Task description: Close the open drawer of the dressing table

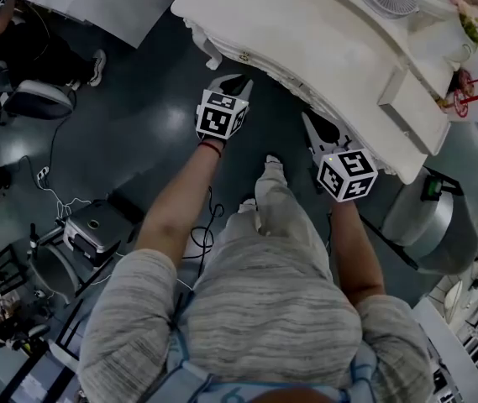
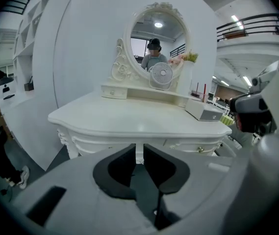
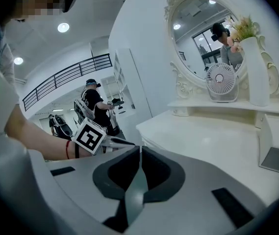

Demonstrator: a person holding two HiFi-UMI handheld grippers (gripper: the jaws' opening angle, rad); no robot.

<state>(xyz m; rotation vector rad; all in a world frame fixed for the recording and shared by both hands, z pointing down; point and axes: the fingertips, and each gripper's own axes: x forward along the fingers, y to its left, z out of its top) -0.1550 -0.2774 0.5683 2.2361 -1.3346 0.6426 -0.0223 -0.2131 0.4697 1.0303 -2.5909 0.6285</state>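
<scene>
One fan [image 2: 162, 76], mirror [image 2: 159, 38], vase [image 3: 251, 72] atop dressing table [image 1: 306, 40], cables [image 1: 54, 196] on floor [image 1: 138, 124]

A dark glossy floor [image 1: 138, 124] lies below the left hand-held gripper [image 1: 232, 82]. Ahead rises a white wall [image 2: 90, 43]. Round ceiling lights [image 3: 63, 27] glow overhead.

One white curved-front dressing table [image 1: 306, 40]. One oval mirror in a carved white frame [image 2: 159, 28]. One small round white desk fan [image 2: 162, 76]. One tall white vase [image 3: 253, 72] of flowers. One flat white box [image 2: 205, 112]. Two hand-held grey grippers with marker cubes: left gripper [image 1: 237, 81], right gripper [image 1: 316, 124].
</scene>
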